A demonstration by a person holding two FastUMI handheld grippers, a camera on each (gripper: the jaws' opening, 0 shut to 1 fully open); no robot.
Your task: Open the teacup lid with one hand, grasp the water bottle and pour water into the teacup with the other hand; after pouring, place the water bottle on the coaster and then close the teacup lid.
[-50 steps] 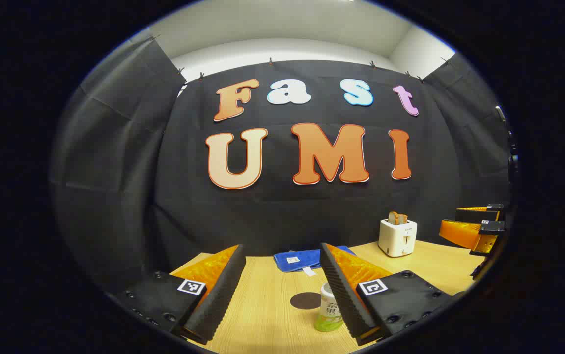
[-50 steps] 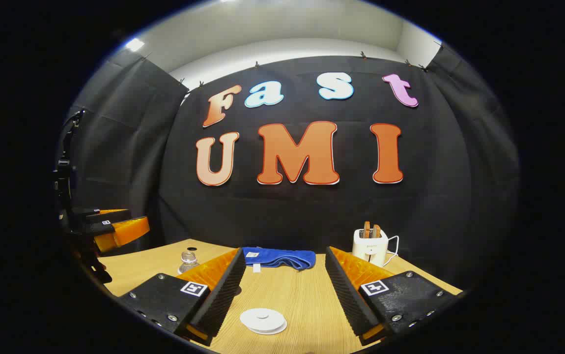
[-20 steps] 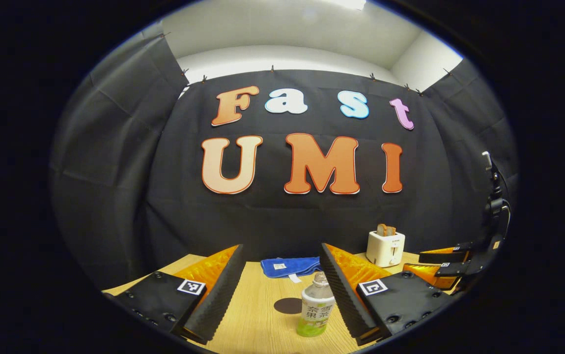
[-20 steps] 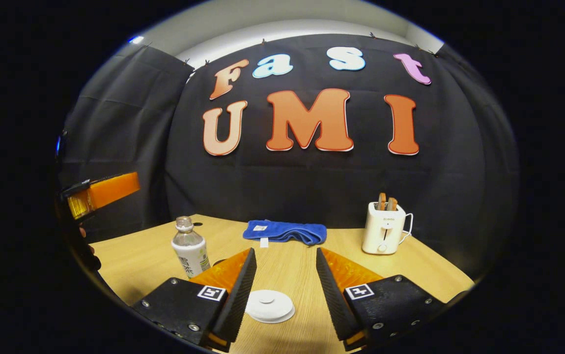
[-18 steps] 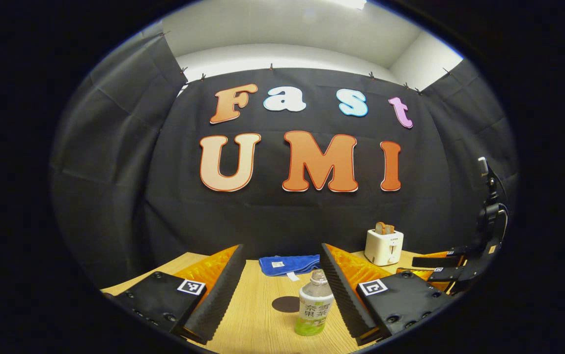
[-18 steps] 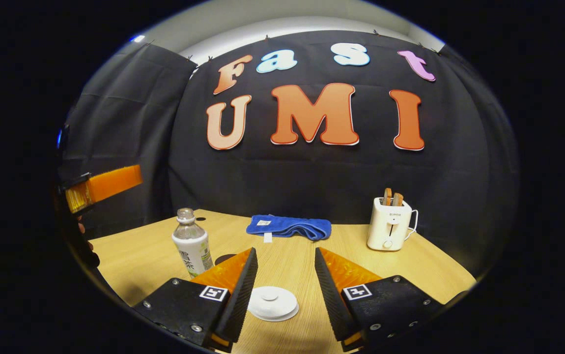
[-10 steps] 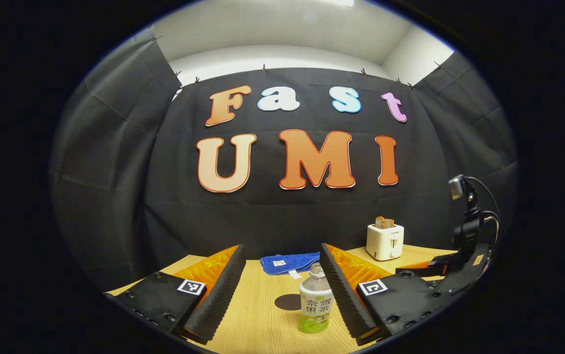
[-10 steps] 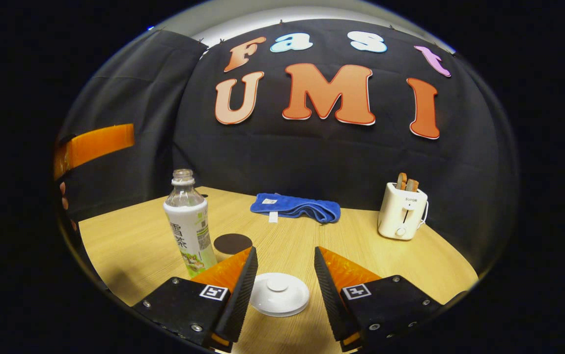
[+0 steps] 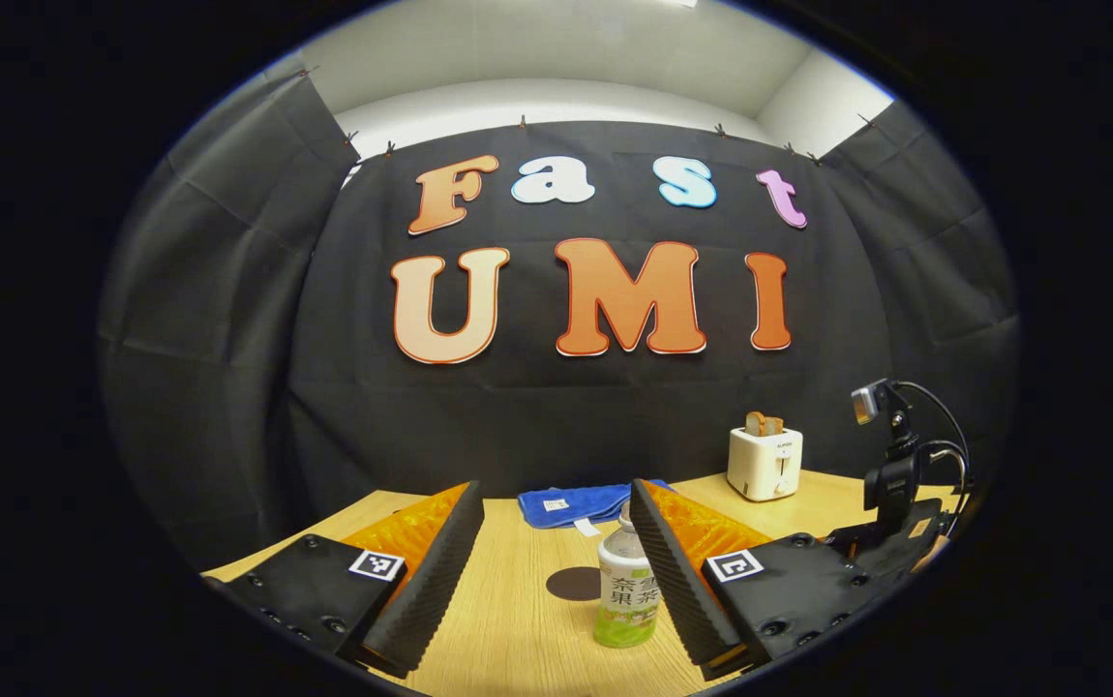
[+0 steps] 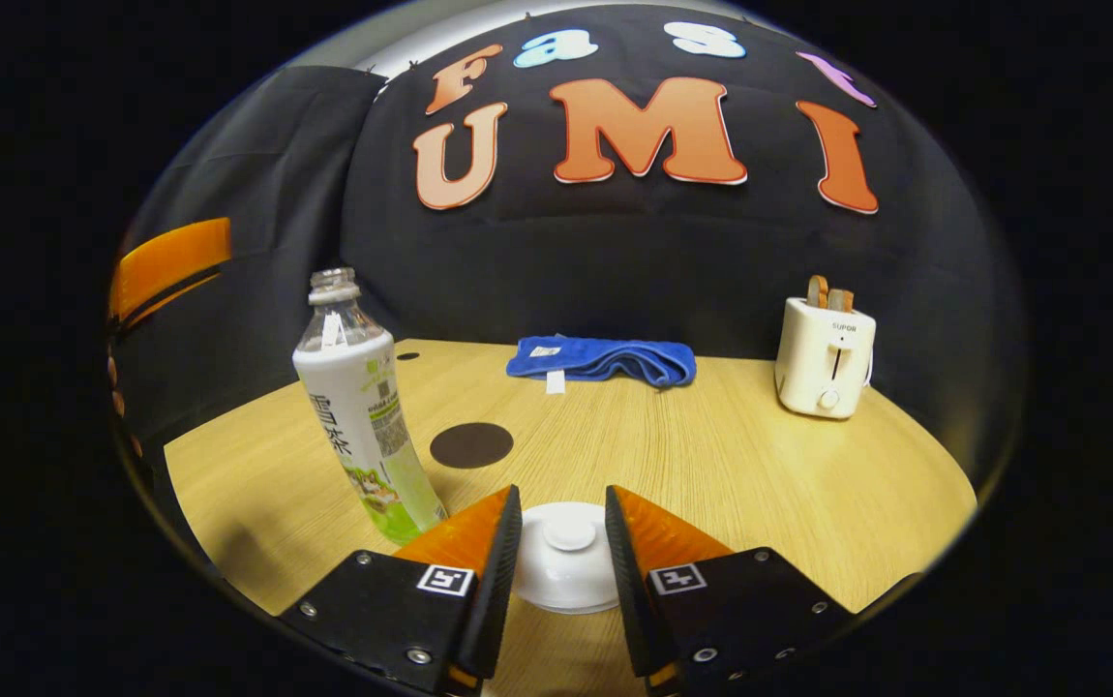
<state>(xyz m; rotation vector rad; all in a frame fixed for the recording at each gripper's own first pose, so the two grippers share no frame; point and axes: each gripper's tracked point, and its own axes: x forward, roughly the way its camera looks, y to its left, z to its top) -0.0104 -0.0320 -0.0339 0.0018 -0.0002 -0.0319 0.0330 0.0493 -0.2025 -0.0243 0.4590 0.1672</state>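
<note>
A clear water bottle (image 9: pixel 626 590) with a white and green label stands uncapped on the wooden table (image 9: pixel 508 629), close to the inner side of the right finger of my left gripper (image 9: pixel 555 484), which is open wide. The same bottle (image 10: pixel 363 411) rises at the left of the right gripper view. The dark round coaster (image 9: pixel 573 583) (image 10: pixel 470 444) lies just behind it. My right gripper (image 10: pixel 561 499) is low over the white teacup lid (image 10: pixel 566 571), its fingers narrowed on either side of the knob with small gaps left. The cup under the lid is hidden.
A folded blue cloth (image 10: pixel 603 360) lies at the back of the table (image 10: pixel 760 465), and a white toaster (image 10: pixel 825 356) with toast stands at the back right. The left gripper's finger (image 10: pixel 169 261) juts in at the left edge. The right gripper's body (image 9: pixel 890 542) is at the far right.
My right gripper has dropped and moved forward to the lid, and its fingers have narrowed around the knob. My left gripper has shifted only slightly, still open beside the bottle.
</note>
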